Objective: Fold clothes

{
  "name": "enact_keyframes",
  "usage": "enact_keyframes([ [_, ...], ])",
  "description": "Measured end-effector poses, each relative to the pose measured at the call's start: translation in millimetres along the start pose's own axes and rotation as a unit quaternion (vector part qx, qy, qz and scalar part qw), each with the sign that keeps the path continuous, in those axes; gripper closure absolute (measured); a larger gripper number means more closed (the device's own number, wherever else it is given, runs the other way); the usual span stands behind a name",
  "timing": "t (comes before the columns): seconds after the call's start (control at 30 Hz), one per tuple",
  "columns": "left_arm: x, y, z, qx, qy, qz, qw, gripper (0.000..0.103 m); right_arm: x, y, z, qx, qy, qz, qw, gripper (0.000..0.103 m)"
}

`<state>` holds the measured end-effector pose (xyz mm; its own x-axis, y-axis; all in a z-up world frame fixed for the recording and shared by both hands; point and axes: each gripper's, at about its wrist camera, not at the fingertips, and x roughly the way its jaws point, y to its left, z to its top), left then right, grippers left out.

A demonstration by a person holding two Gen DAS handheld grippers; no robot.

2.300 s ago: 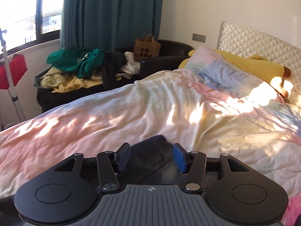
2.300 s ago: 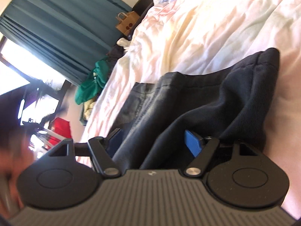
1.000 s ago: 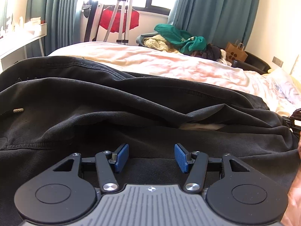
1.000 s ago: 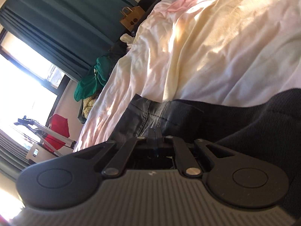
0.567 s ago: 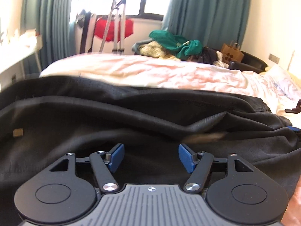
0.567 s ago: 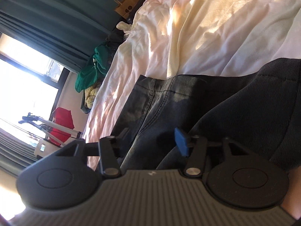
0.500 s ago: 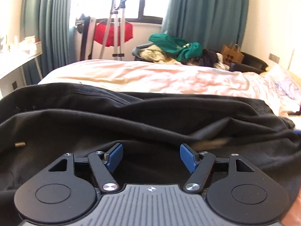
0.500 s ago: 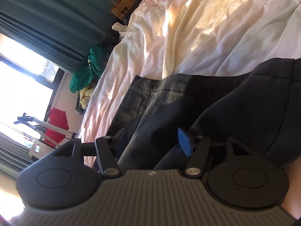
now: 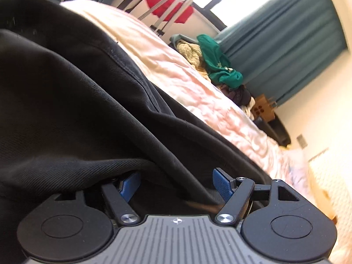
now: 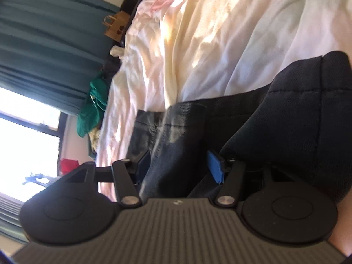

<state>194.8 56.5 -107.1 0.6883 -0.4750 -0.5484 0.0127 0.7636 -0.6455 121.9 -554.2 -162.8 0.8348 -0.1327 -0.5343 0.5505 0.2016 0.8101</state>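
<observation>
A black garment (image 9: 77,110) lies in folds on the pale bed cover (image 9: 187,81) and fills most of the left wrist view. My left gripper (image 9: 176,183) is open, low against the cloth, with a ridge of fabric running between its blue pads; the left pad is partly under a fold. In the right wrist view the same dark garment (image 10: 286,114) lies on the bed cover (image 10: 220,44). My right gripper (image 10: 179,166) is open, with a dark fold of it standing between the fingers.
A heap of green and cream clothes (image 9: 211,57) sits on a dark sofa past the bed, with a brown paper bag (image 9: 261,110) beside it. Teal curtains (image 9: 286,44) hang by the window. A red item hangs on a stand (image 9: 169,6).
The left gripper has tilted and dropped lower into the black garment, and cloth now lies over its left pad. The right gripper, shut a second ago, stays open over the fold.
</observation>
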Motion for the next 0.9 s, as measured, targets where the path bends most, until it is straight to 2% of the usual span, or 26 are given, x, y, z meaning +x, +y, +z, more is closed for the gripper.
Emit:
enact_keyframes([
  [0.07,9,7,6,-0.033,-0.004,-0.009,0.9994,0.036,-2,1,2,-0.006,-0.004,0.005,1.000,0.044],
  [0.13,17,15,11,-0.070,-0.009,-0.016,0.9974,0.043,9,1,3,-0.017,0.011,0.004,1.000,0.043],
  [0.17,21,19,14,-0.087,-0.011,-0.017,0.9960,0.056,15,4,3,-0.026,0.013,0.002,1.000,0.044],
  [0.2,23,23,16,-0.096,-0.014,-0.012,0.9952,0.074,21,9,3,-0.045,0.009,0.001,0.999,0.059],
  [0.23,25,26,18,-0.103,-0.016,-0.007,0.9945,0.081,25,18,3,-0.077,0.004,-0.008,0.997,0.069],
  [0.27,26,28,20,-0.102,-0.017,-0.007,0.9946,0.087,27,28,2,-0.112,-0.004,-0.021,0.993,0.092],
  [0.3,26,30,22,-0.100,-0.018,-0.014,0.9948,0.089,29,39,0,-0.146,-0.015,-0.027,0.989,0.096],
  [0.4,22,37,26,-0.117,-0.035,-0.041,0.9917,0.092,36,76,-4,-0.206,-0.034,-0.025,0.978,0.098],
  [0.53,13,33,30,-0.115,-0.056,-0.069,0.9894,0.093,59,150,1,-0.233,-0.021,0.013,0.972,0.098],
  [0.6,8,32,31,-0.116,-0.066,-0.084,0.9875,0.093,61,192,7,-0.231,-0.017,0.063,0.971,0.098],
  [0.7,-1,29,32,-0.113,-0.082,-0.104,0.9847,0.093,45,235,19,-0.227,-0.049,0.149,0.961,0.098],
  [0.73,-4,27,32,-0.113,-0.084,-0.112,0.9837,0.093,39,242,25,-0.224,-0.060,0.172,0.957,0.098],
  [0.8,-4,20,27,-0.098,-0.079,-0.116,0.9852,0.092,32,235,34,-0.218,-0.079,0.191,0.954,0.098],
  [0.83,-4,16,23,-0.087,-0.075,-0.112,0.9870,0.092,32,222,38,-0.216,-0.088,0.182,0.955,0.098],
  [0.9,2,11,11,-0.062,-0.063,-0.080,0.9929,0.091,41,185,41,-0.211,-0.087,0.133,0.964,0.098],
])
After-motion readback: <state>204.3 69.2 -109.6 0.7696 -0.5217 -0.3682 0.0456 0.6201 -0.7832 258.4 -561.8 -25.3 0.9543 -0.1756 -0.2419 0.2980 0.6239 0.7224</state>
